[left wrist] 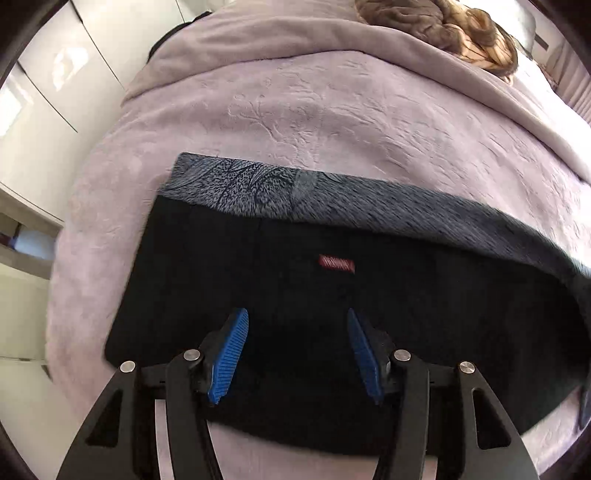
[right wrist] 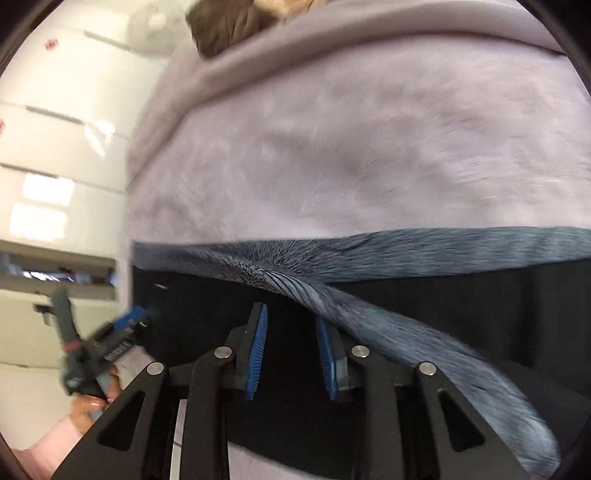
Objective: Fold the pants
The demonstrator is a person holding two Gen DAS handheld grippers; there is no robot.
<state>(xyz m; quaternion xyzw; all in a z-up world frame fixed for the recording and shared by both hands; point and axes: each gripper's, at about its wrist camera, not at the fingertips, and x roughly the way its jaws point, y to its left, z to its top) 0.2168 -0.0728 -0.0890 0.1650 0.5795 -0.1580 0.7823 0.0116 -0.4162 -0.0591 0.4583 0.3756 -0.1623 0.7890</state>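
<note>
Black pants (left wrist: 295, 288) with a small red label (left wrist: 337, 263) lie folded flat on a lilac bedspread (left wrist: 332, 122). Their grey-blue fleece lining (left wrist: 258, 188) shows along the far edge. My left gripper (left wrist: 296, 314) hovers open over the near part of the pants, with only black cloth below its blue pads (left wrist: 231, 347). In the right wrist view, my right gripper (right wrist: 291, 314) stands open over the pants (right wrist: 443, 306). A turned-over strip of lining (right wrist: 369, 314) runs diagonally past the outer side of its right finger. The left gripper (right wrist: 142, 318) shows blurred at left, held by a hand (right wrist: 90, 404).
White glossy cupboard doors (left wrist: 44, 110) and a shelf niche (right wrist: 55, 273) stand to the left of the bed. A brown fuzzy throw (left wrist: 443, 26) lies at the bed's far end. The bedspread (right wrist: 351, 147) stretches beyond the pants.
</note>
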